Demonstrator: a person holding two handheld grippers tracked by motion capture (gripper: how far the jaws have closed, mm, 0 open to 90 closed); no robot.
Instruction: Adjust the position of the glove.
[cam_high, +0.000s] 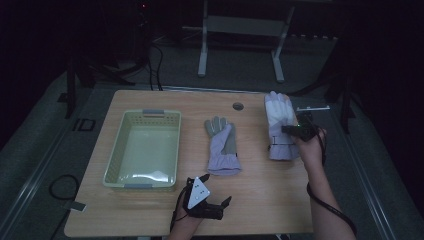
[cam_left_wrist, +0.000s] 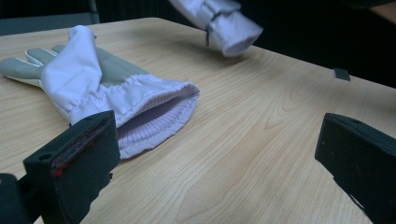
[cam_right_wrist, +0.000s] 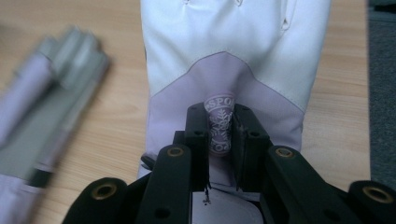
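Sitting at the left, the green basket (cam_high: 142, 150) looks ready for gloves. L claw (cam_high: 220, 205) waits wide open near the grey-palm glove (cam_high: 223, 147), flat mid bench (cam_high: 150, 210). R claw (cam_right_wrist: 219, 135) pinches the white glove (cam_high: 279, 125) by its logo patch w/ its cuff off the bench, prob. to carry it.

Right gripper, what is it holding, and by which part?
The right gripper pinches the white-and-lilac fabric glove by a fold of its back, near the cuff.
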